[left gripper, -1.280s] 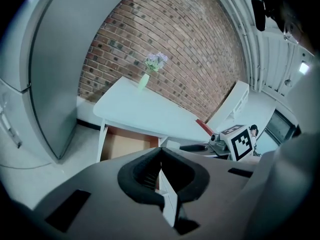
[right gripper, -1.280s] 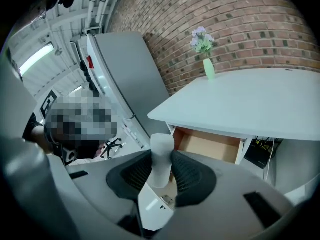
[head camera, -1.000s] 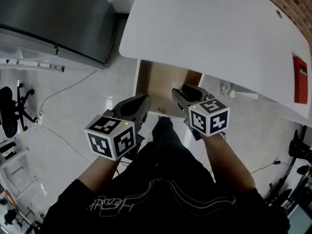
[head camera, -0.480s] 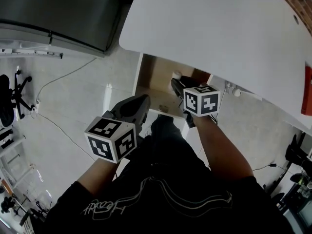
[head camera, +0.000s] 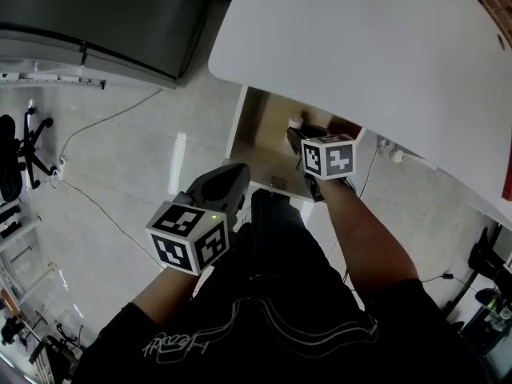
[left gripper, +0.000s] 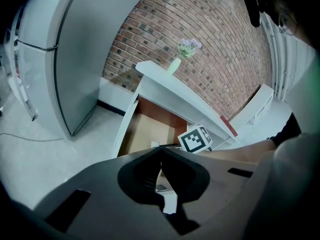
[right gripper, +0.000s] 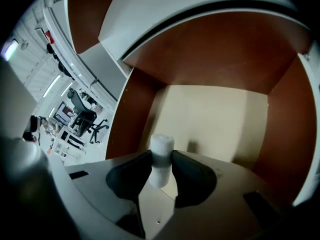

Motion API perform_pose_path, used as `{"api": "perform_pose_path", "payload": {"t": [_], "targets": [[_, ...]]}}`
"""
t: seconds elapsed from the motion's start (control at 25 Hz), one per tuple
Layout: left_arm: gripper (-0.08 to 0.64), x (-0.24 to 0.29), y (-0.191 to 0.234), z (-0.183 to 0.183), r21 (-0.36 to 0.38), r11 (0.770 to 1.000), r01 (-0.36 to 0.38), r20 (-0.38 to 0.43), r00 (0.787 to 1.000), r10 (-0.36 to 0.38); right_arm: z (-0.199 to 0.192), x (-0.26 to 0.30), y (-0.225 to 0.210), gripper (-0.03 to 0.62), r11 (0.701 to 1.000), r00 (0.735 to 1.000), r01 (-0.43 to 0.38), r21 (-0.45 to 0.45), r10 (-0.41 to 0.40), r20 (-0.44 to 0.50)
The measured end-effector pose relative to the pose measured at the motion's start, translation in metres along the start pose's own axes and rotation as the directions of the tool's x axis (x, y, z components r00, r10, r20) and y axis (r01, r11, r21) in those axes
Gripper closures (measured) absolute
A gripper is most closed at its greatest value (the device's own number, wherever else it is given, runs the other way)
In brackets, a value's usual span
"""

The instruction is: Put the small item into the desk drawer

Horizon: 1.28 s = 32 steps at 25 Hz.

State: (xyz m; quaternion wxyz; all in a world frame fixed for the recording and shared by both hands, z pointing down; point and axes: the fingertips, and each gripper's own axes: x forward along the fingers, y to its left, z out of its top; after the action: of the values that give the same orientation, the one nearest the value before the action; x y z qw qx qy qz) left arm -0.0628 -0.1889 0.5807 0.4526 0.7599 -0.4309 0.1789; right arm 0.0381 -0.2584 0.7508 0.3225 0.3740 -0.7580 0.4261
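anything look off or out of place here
Nothing stands out. The drawer stands open, and the right gripper holds the small white cylinder squarely above its floor. The left gripper is shut, empty.

The item (right gripper: 162, 145) is a small white cylinder with a flat top. It stands roughly upright, pinched at its lower half between the jaws of the right gripper (right gripper: 161, 160), its top poking out beyond them. It hangs inside the open drawer (right gripper: 215, 119), above the pale tan floor, towards the left reddish-brown wall.
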Motion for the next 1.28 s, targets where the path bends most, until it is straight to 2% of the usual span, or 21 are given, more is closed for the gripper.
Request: {"api": "perform_pose_path", "payload": {"t": [0.36, 0.52, 0.76, 1.08, 1.28], "targets": [[0.538, -0.001, 0.029, -0.015, -0.033, 0.999, -0.028, -0.011, 1.000, 0.028, -0.021, 0.036, -0.016, 0.456, 0.999, 0.995, -0.007, 0.044, 0.012, -0.100], [0.538, -0.003, 0.039, -0.019, -0.053, 0.998, -0.044, -0.019, 0.999, 0.043, -0.023, 0.040, -0.019, 0.454, 0.997, 0.995, -0.003, 0.073, 0.010, -0.101], [0.538, -0.002, 0.042, -0.015, -0.068, 0.996, -0.054, -0.001, 0.999, 0.054, -0.025, 0.041, -0.021, 0.431, 0.998, 0.995, 0.008, 0.057, -0.003, -0.103], [0.538, -0.012, 0.043, -0.014, -0.061, 0.996, -0.059, 0.014, 0.998, 0.060, -0.026, 0.037, -0.016, 0.388, 0.998, 0.994, 0.009, 0.061, -0.002, -0.106], [0.538, -0.024, 0.035, -0.009, -0.047, 0.998, -0.050, 0.034, 0.998, 0.051, -0.017, 0.015, -0.010, 0.383, 0.997, 0.997, 0.018, 0.075, -0.013, -0.070]]}}
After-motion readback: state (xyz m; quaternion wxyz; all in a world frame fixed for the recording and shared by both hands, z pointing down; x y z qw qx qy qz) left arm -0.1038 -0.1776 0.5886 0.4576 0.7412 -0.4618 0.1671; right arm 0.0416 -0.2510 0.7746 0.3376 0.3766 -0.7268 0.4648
